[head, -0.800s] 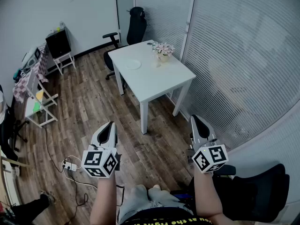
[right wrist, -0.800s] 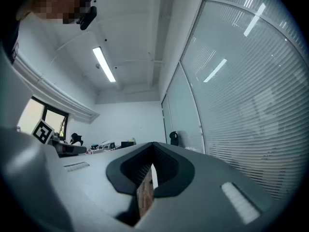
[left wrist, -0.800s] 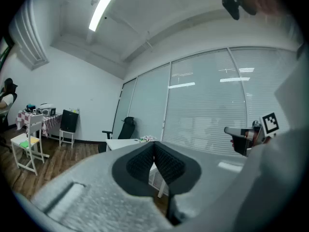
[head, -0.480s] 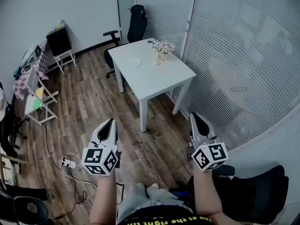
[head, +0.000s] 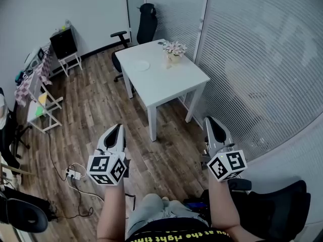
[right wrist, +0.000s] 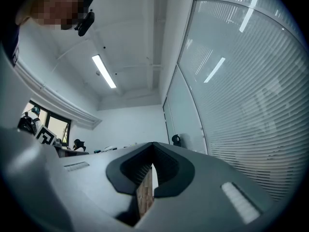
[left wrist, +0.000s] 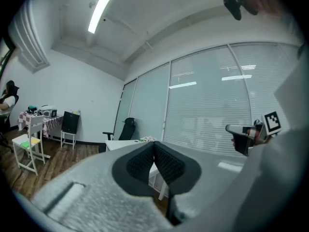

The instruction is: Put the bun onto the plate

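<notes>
Well, left tool (head: pixel 119 128) and right tool (head: pixel 208 120) sit closed; shirt print (head: pixel 181 234) reads partly "the right".

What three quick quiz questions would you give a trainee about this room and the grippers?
1. True or false: the left gripper has its jaws together with nothing between them.
2. Which thing shares the white table with the plate? A. flower pot B. laptop C. kettle
3. In the head view, what piece of furniture stands at the table's far end?

Key: 1 true; 2 A; 3 black office chair.
</notes>
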